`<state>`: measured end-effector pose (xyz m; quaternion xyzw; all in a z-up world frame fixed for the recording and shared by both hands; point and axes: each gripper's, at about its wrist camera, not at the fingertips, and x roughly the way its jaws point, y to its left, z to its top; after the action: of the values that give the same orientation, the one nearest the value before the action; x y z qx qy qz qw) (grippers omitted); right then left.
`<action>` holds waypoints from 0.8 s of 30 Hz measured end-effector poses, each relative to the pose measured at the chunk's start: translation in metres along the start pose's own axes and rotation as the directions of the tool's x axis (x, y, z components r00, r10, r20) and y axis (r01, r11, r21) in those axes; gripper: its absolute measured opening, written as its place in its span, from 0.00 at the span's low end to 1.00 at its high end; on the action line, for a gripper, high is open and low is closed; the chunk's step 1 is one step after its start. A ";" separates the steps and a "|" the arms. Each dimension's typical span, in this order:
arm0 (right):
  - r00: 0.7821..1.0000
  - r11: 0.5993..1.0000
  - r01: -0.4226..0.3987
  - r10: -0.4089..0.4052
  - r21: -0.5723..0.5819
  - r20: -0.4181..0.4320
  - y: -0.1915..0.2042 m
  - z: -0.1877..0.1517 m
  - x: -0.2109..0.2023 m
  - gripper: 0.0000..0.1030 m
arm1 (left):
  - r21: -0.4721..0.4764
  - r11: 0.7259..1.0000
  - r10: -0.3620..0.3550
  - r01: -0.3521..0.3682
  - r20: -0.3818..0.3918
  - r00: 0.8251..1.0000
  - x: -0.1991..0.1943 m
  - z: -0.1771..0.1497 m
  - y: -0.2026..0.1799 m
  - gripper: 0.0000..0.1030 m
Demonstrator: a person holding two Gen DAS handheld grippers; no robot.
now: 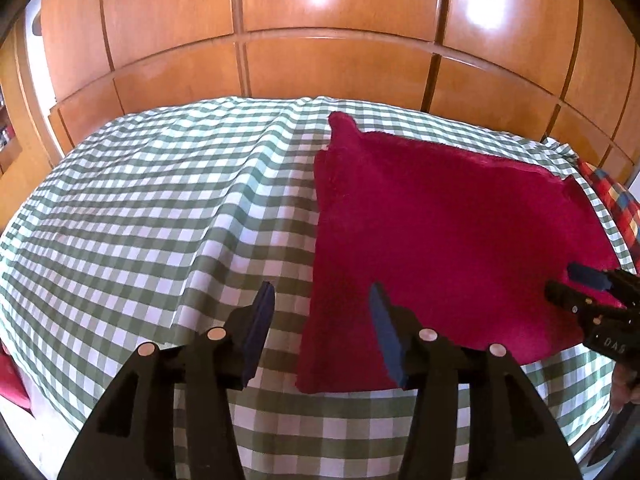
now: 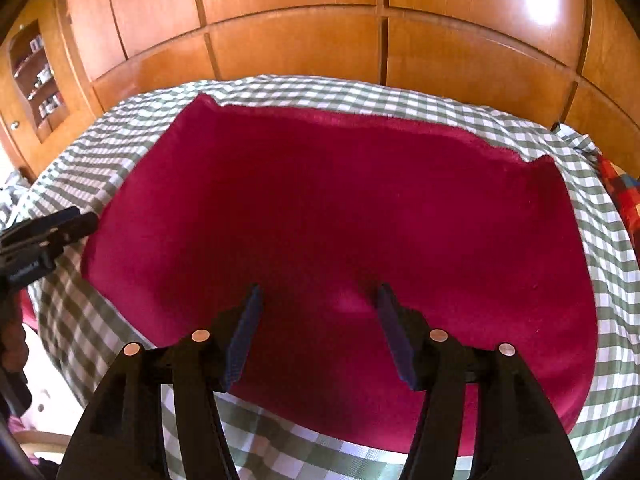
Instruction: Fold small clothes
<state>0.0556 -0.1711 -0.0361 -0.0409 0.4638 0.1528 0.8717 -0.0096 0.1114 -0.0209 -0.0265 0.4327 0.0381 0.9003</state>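
A dark red cloth (image 1: 440,232) lies spread flat on the green-and-white checked tablecloth (image 1: 160,208), on the right half of the table. My left gripper (image 1: 322,300) is open and empty, above the cloth's near left edge. My right gripper (image 2: 318,300) is open and empty, over the near middle of the cloth (image 2: 340,208). In the left wrist view the right gripper (image 1: 568,284) shows over the cloth's right side. In the right wrist view the left gripper (image 2: 60,224) shows at the cloth's left edge.
Wooden cupboard doors (image 1: 320,40) stand right behind the table. A multicoloured checked fabric (image 1: 616,208) lies at the table's far right edge. A shelf niche with small items (image 2: 40,76) is at the left. The tablecloth has wrinkles left of the cloth.
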 end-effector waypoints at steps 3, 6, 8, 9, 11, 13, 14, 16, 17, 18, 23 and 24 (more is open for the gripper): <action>1.000 1.000 -0.001 0.001 -0.003 0.001 0.000 -0.004 0.002 0.60 | -0.003 1.000 0.008 -0.008 -0.011 1.000 0.003 -0.003 0.001 0.47; 1.000 1.000 -0.002 0.002 0.000 0.012 0.000 -0.007 0.004 0.61 | -0.007 1.000 0.010 -0.010 -0.017 1.000 0.004 -0.005 0.003 0.47; 1.000 1.000 0.001 -0.001 0.000 0.017 0.001 -0.008 0.005 0.63 | -0.006 1.000 0.008 -0.008 -0.022 1.000 0.005 -0.006 0.003 0.49; 1.000 1.000 0.000 0.000 -0.001 0.020 0.001 -0.008 0.006 0.63 | -0.005 1.000 0.009 -0.009 -0.023 1.000 0.005 -0.007 0.003 0.50; 1.000 1.000 0.004 -0.004 -0.004 0.024 0.001 -0.010 0.007 0.64 | -0.001 1.000 0.011 -0.011 -0.024 1.000 0.005 -0.009 0.003 0.51; 1.000 1.000 0.008 -0.008 -0.007 0.030 0.001 -0.011 0.007 0.64 | 0.001 1.000 0.011 -0.011 -0.026 1.000 0.005 -0.010 0.004 0.51; 0.999 1.000 0.009 -0.008 -0.006 0.032 0.001 -0.011 0.007 0.64 | 0.001 1.000 0.007 -0.007 -0.029 1.000 0.006 -0.011 0.004 0.51; 0.999 1.000 0.010 -0.009 -0.004 0.036 0.001 -0.012 0.008 0.64 | 0.008 1.000 -0.018 0.019 -0.046 0.999 0.008 -0.014 0.004 0.34; 0.999 1.000 0.011 -0.011 -0.002 0.037 0.001 -0.012 0.008 0.64 | 0.012 0.999 -0.032 0.033 -0.055 0.998 0.008 -0.016 0.003 0.24; 0.999 1.000 0.011 -0.011 -0.002 0.037 0.001 -0.013 0.008 0.64 | 0.025 0.998 -0.047 0.049 -0.068 0.997 0.009 -0.018 0.002 0.11; 0.999 1.000 0.020 -0.020 -0.009 0.043 0.003 -0.016 0.009 0.64 | 0.009 0.997 -0.077 0.078 -0.082 0.994 0.012 -0.035 0.015 0.08; 0.999 1.000 0.024 -0.023 -0.012 0.045 0.003 -0.016 0.009 0.64 | -0.018 0.995 -0.099 0.097 -0.089 0.991 0.014 -0.038 0.020 0.08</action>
<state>0.0464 -0.1695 -0.0524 -0.0483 0.4425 0.1462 0.8835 -0.0319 0.1294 -0.0561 -0.0556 0.4708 -0.0044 0.8805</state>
